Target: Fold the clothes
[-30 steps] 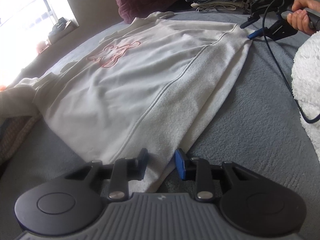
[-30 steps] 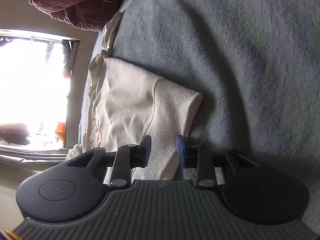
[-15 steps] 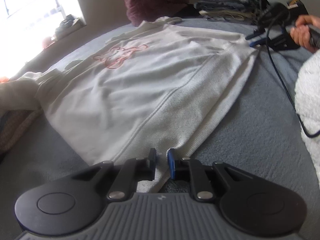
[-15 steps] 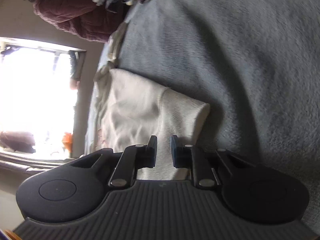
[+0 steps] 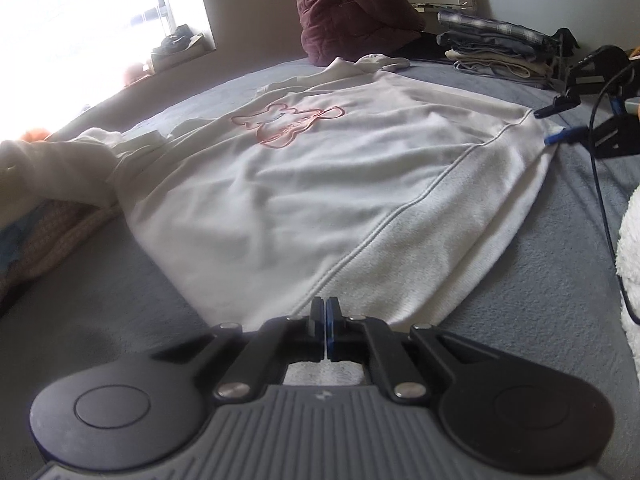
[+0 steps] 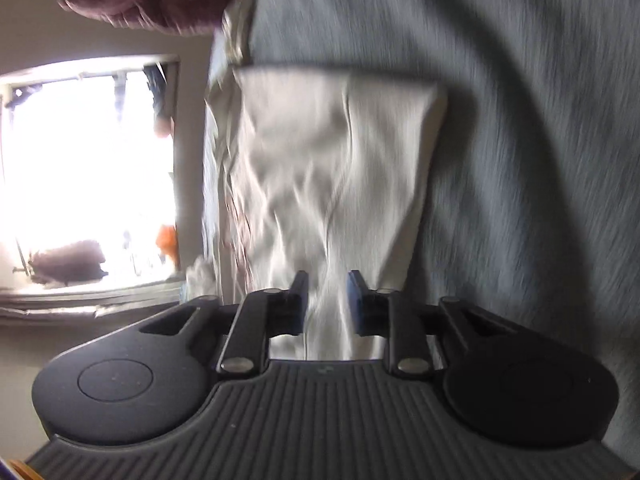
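A bright window (image 5: 100, 20) floods the room with daylight (its panes blown out to white) in a plain beige wall (image 5: 248, 8). A grey blanket (image 5: 540, 280) covers the bed, with a maroon quilted heap (image 5: 352, 8) at its far edge.

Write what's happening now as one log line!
step: grab hem corners | left hand-held gripper: shut on white sweatshirt hem | right hand-held gripper: open around hem corner | surface: grey bedspread

A home bedroom: grey bed cover (image 5: 540, 280), folded clothes stack (image 5: 496, 52), window (image 5: 80, 20)
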Demonstrator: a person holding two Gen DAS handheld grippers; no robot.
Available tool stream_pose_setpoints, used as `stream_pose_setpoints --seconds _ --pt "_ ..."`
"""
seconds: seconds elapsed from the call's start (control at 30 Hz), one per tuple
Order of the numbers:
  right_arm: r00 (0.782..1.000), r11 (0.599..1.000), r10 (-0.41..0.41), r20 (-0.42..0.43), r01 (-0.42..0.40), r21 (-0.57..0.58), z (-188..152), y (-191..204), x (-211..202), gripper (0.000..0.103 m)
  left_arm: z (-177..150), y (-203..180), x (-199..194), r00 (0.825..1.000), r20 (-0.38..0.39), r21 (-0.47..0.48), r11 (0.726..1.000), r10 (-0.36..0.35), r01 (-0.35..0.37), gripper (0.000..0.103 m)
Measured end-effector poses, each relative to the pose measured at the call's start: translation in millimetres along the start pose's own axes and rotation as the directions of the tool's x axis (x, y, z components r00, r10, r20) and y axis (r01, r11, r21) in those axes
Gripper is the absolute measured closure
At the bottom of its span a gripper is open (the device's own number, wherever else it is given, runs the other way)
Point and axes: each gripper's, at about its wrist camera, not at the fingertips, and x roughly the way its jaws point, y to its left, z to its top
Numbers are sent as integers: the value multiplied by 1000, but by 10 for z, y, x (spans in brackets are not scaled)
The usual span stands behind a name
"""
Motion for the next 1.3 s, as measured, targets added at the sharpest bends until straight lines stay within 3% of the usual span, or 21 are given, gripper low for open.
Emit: stream_pose_setpoints --seconds 0.1,0.2,0.37,0.47,0.7,0.97,1.0,1.07,1.1,1.3 --pt "999 1000 -21 -45 21 -2 -93 7 89 72 -19 -14 -11 999 -12 12 999 -33 33 99" --pt "997 999 -51 -66 51 -4 -131 7 149 70 -39 -63 -34 998 -9 34 997 -63 63 88" --pt "997 998 -68 39 67 5 -68 6 44 69 -51 -140 -13 995 -19 64 993 -95 96 73" --pt "996 998 -62 56 60 32 -30 -22 32 68 -50 -165 8 995 -19 70 992 -101 102 67" --pt "992 997 -50 115 43 59 -42 -71 -26 66 -72 -189 35 995 -17 99 991 -94 96 68" --pt "996 998 21 83 -27 62 -28 -86 122 66 -78 -205 57 996 -14 109 990 -84 85 74" --pt "996 997 30 79 -35 63 -26 -87 140 66 -80 -212 58 997 -13 113 990 -82 83 75" --pt "995 999 7 98 -11 43 -29 -64 149 67 -69 -204 44 996 -4 109 990 -84 84 92" --pt "994 999 7 110 -12 45 -17 -78 140 67 -60 -194 34 996 1 101 991 -88 87 95" --pt "993 999 8 114 -12 31 -23 -106 171 90 -9 -210 52 995 0 104 990 -97 97 97"
